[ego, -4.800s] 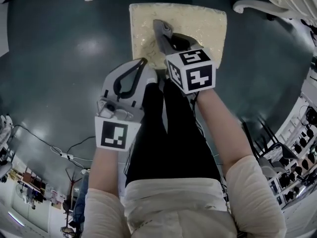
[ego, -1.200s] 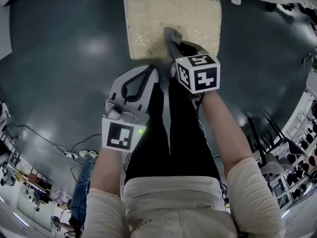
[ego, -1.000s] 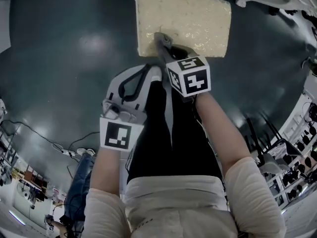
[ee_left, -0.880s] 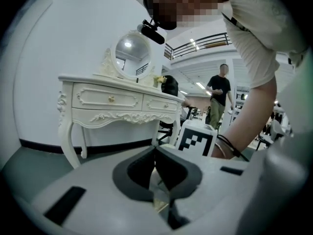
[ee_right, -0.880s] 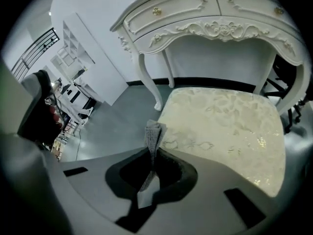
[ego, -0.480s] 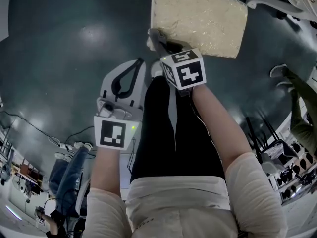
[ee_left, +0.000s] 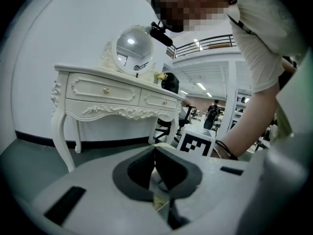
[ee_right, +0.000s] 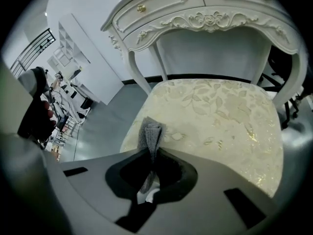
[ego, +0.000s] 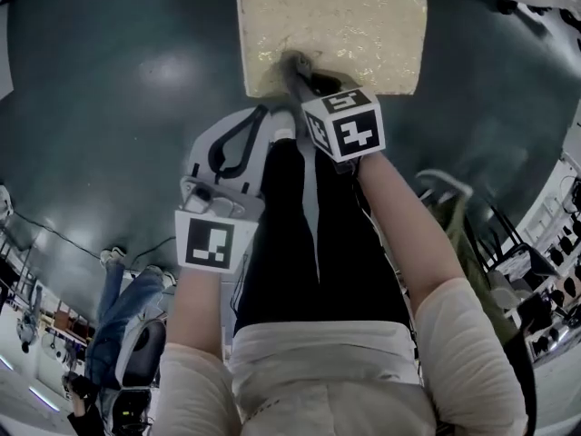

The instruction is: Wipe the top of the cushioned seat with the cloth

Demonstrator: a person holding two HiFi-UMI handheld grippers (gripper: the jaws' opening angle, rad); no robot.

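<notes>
The cushioned seat (ego: 331, 25) is a cream, leaf-patterned square pad, seen from above in the head view and filling the right gripper view (ee_right: 220, 116). My right gripper (ego: 292, 66) is shut on a small grey cloth (ee_right: 149, 133), which sticks out of the jaws over the seat's near left part. I cannot tell whether the cloth touches the fabric. My left gripper (ego: 265, 121) hangs beside the person's black-clad legs, short of the seat, jaws closed together with nothing between them (ee_left: 154, 155).
A white carved dressing table (ee_right: 205, 13) stands just behind the seat, its legs (ee_right: 139, 75) at either side. The dark green floor (ego: 109, 80) surrounds the seat. Chairs and clutter (ego: 536, 271) line the right edge; another person's legs (ego: 118, 307) show at lower left.
The right gripper with the cloth has moved from the seat's near left corner rightward onto its near edge. The left gripper has stayed by the legs.
</notes>
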